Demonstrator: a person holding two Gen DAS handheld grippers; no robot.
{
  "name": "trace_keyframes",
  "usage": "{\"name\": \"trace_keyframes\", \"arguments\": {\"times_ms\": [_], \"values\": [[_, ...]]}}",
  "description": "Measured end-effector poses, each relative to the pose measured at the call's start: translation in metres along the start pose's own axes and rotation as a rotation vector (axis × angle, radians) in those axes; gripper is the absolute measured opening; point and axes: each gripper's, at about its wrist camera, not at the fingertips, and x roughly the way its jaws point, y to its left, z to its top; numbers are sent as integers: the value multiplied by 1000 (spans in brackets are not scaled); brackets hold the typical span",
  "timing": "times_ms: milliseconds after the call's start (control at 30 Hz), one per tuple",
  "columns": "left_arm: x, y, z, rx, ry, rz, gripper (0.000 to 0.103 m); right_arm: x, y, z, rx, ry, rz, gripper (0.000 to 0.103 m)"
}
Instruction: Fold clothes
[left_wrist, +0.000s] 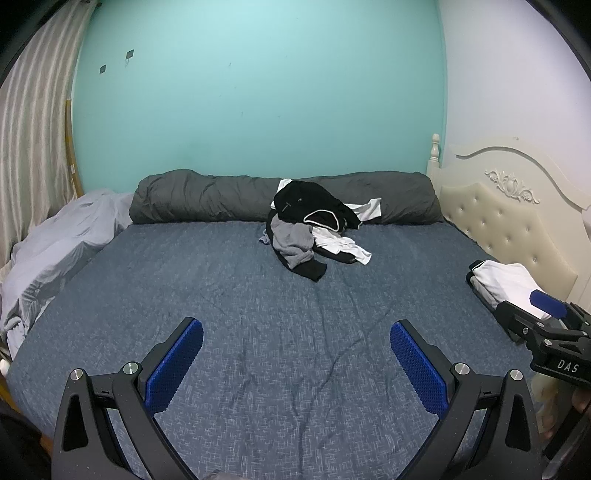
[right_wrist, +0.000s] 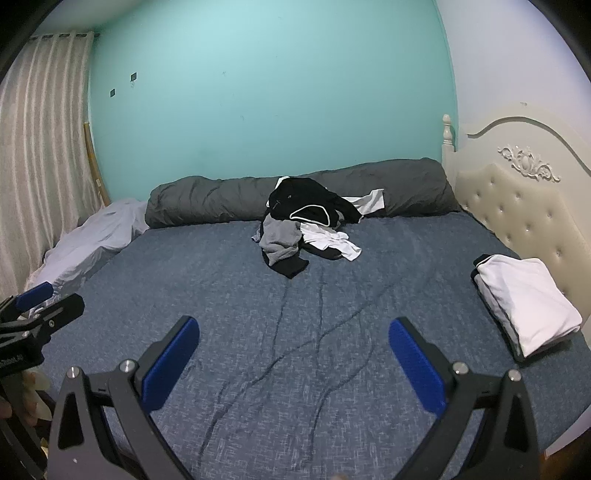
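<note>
A heap of unfolded clothes (left_wrist: 314, 225), black, grey and white, lies at the far side of the blue bed (left_wrist: 240, 295), against a rolled dark grey duvet (left_wrist: 207, 199). The same heap (right_wrist: 306, 225) shows in the right wrist view. A folded white garment with dark trim (right_wrist: 524, 299) rests at the bed's right edge by the headboard; in the left wrist view this folded garment (left_wrist: 502, 280) is partly hidden behind the right gripper's side. My left gripper (left_wrist: 295, 332) hangs open over the near bed, nothing between its blue pads. My right gripper (right_wrist: 293, 328) is open too, holding nothing.
A cream tufted headboard (right_wrist: 524, 206) bounds the bed on the right. A crumpled pale sheet (left_wrist: 62, 243) lies along the left edge, with a striped curtain (left_wrist: 33, 129) behind it. A turquoise wall (left_wrist: 258, 92) stands behind the duvet. Wrinkled bed cover spreads between grippers and heap.
</note>
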Motion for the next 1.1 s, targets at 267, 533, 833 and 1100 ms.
{"name": "trace_keyframes", "arguments": {"times_ms": [267, 533, 833, 1100], "values": [[2, 0, -1, 2, -2, -1, 103, 3, -4, -2, 6, 14, -6, 103], [9, 0, -2, 1, 6, 9, 103, 12, -6, -6, 1, 29, -15, 103], [26, 8, -6, -20, 25, 20, 103, 29, -7, -8, -18, 52, -36, 103], [48, 19, -2, -30, 45, 29, 103, 54, -14, -1, 4, 89, -35, 103]]}}
